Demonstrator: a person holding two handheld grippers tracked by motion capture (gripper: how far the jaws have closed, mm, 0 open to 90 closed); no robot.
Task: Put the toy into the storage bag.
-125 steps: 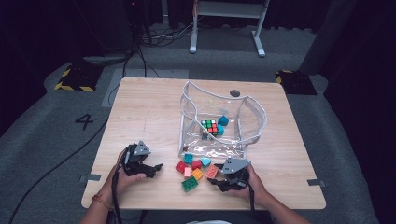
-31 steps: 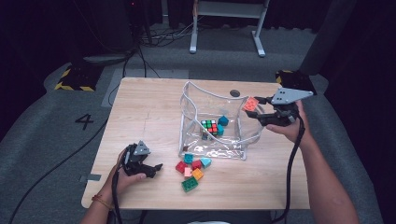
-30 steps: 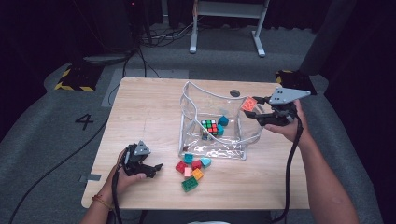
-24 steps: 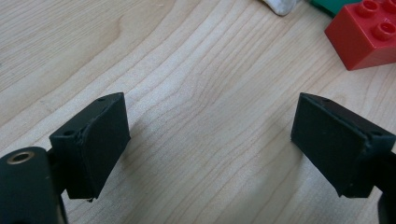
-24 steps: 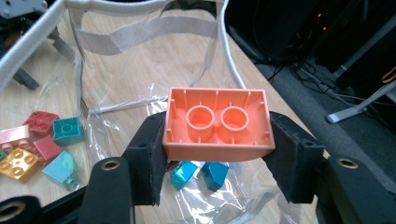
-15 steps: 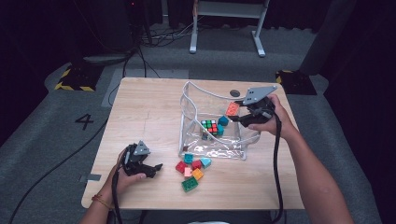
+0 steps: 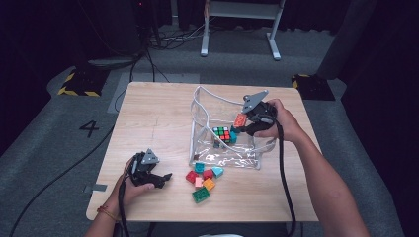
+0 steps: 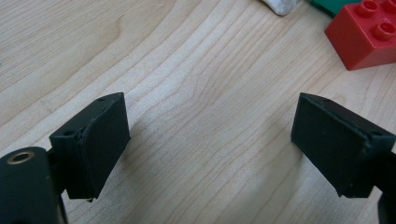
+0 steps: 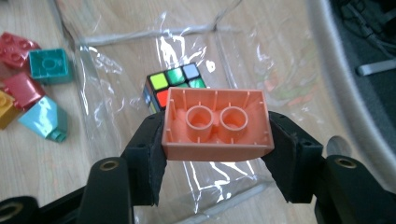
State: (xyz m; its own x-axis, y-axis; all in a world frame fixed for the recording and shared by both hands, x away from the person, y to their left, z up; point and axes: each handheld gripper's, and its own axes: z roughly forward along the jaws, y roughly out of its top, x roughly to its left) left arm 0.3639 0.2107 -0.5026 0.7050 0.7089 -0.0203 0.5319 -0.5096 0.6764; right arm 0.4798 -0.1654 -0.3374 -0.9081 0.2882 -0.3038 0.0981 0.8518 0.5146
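Orange brick point(image 9: 215, 123) betw. right tool point(image 9: 215, 154) jaws (clamped)

orange brick point(image 9: 216, 123), underside showing, above clear bag point(image 9: 140, 42)

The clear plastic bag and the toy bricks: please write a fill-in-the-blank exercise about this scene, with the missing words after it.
1. The right gripper is shut on an ____ plastic brick.
2. Inside the clear plastic bag lies a multicoloured puzzle ____.
3. The left gripper has its jaws ____ above the wooden table.
4. The loose bricks lie ____ the bag.

Missing words: orange; cube; open; outside
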